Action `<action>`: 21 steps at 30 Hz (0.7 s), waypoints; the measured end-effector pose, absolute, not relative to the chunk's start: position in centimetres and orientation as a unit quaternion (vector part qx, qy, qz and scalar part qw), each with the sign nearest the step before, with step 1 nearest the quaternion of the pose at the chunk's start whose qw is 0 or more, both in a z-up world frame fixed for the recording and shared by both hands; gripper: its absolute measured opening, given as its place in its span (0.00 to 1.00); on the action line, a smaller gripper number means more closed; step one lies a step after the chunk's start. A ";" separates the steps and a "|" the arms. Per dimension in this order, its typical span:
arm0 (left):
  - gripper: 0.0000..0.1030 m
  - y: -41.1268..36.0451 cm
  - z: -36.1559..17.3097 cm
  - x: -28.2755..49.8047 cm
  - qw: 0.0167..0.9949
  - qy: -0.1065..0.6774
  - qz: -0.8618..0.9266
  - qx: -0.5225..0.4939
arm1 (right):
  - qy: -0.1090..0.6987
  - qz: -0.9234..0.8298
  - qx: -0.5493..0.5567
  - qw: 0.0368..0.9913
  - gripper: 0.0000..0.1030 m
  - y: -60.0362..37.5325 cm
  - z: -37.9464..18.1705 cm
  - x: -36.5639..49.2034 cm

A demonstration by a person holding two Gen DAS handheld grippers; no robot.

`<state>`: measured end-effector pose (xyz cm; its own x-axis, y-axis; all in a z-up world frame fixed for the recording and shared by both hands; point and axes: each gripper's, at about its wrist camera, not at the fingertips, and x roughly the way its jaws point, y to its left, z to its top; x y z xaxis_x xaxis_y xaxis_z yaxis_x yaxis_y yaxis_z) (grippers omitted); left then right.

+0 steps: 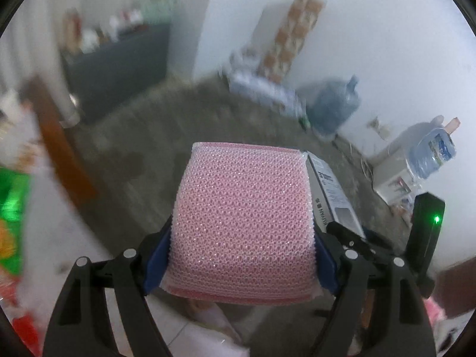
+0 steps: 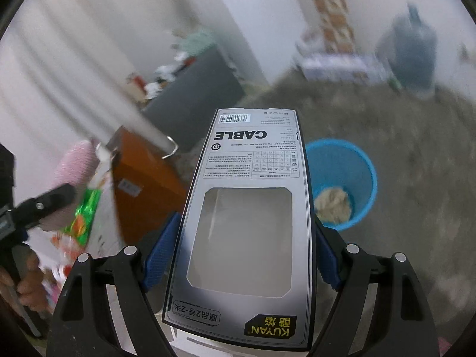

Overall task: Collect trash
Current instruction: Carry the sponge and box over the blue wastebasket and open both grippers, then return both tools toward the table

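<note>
My left gripper [image 1: 242, 247] is shut on a pink mesh sponge [image 1: 244, 196], which fills the gap between the blue pads [image 1: 156, 255]. My right gripper [image 2: 244, 244] is shut on a flat grey cable box [image 2: 253, 148] with a clear window, held lengthwise. A blue bin [image 2: 357, 166] stands on the floor just right of the box's far end, with a crumpled beige wad [image 2: 333, 205] inside. The right wrist view shows the pink sponge [image 2: 74, 160] at the left edge. The left wrist view shows the cable box [image 1: 330, 190] right beside the sponge.
An orange-brown table edge [image 2: 142, 184] and a green packet [image 2: 86, 214] lie to the left, with wrappers on the white top. Blue water jugs [image 1: 336, 110], a white dispenser [image 1: 395, 175], stacked cartons [image 1: 288, 38] and a dark cabinet [image 1: 119, 68] line the walls. The floor is grey concrete.
</note>
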<state>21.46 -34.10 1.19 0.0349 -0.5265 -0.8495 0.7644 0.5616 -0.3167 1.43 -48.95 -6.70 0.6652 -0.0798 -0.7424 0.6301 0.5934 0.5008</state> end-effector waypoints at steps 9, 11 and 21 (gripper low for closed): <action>0.77 -48.7 -11.6 23.1 0.642 0.627 -0.413 0.156 | 0.381 -0.238 0.548 0.706 0.75 -59.1 -20.4 2.7; 0.77 -51.5 -13.6 22.8 0.637 0.632 -0.408 0.167 | 0.384 -0.247 0.558 0.693 0.75 -60.4 -22.2 3.4; 0.87 -57.5 -18.0 22.6 0.657 0.621 -0.396 0.162 | 0.344 -0.288 0.611 0.653 0.82 -65.7 -29.2 3.7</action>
